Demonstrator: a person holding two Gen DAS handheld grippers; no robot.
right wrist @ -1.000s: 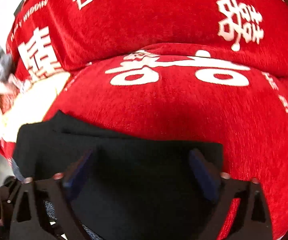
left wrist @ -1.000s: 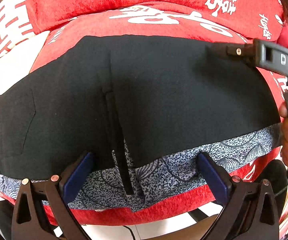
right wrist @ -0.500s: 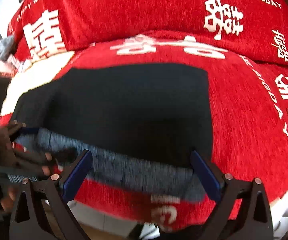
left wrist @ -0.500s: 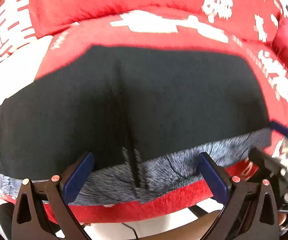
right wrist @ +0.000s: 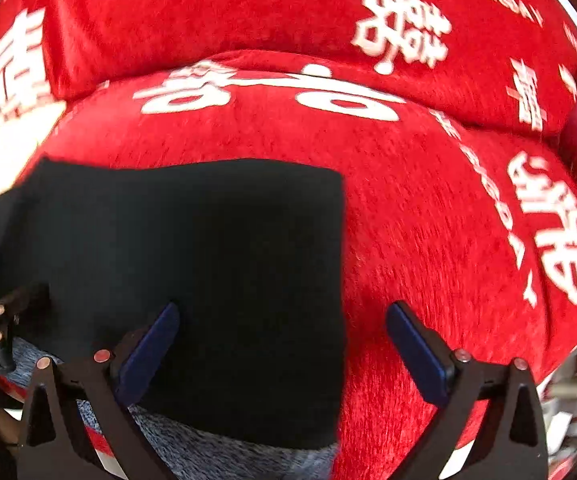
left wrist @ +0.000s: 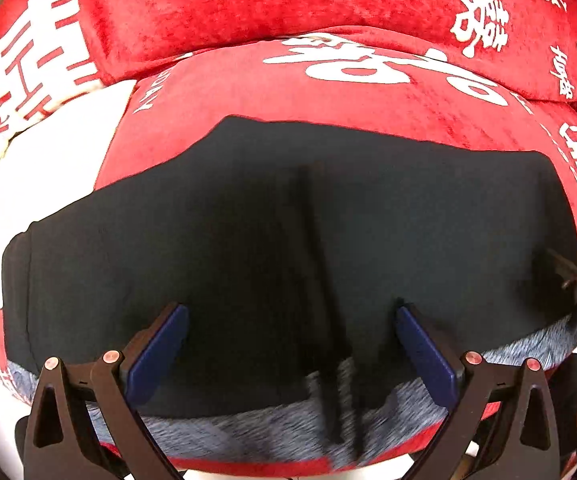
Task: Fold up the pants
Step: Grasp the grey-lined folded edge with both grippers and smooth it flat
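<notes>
Left tongs [left wrist: 290, 350] and right tongs [right wrist: 282, 346], both spread wide, empty, above black pants [left wrist: 288, 240] lying flat on red cushion [right wrist: 428, 220] ahead. Risk: gripping single layer, dragging folded stack askew.

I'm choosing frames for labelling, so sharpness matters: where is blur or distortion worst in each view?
Left wrist: the grey patterned band of the black pants is smeared, and the fisheye bows the red cushion. Right wrist: the white lettering is streaked by motion.
</notes>
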